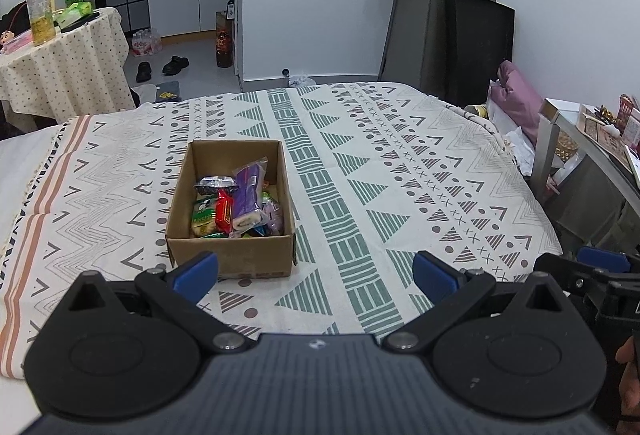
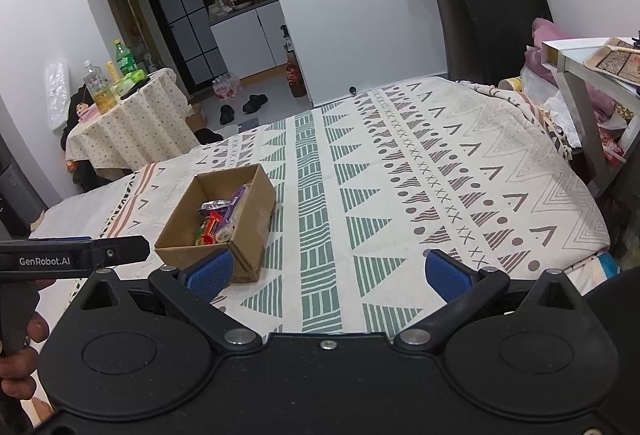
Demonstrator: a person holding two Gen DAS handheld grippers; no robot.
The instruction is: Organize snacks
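Hovering over the patterned cloth, left gripper has jaws spread wide, holding nothing, touching nothing. Right gripper same: jaws wide apart, empty. Cardboard box sits on the cloth just ahead of the left gripper, snack packets piled inside.

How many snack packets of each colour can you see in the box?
Counting only packets clearly seen in the cardboard box; others at the bottom are too hidden to count:
Silver packet: 1
Red packet: 1
Purple packet: 1
Green-and-white packet: 1
Total: 4
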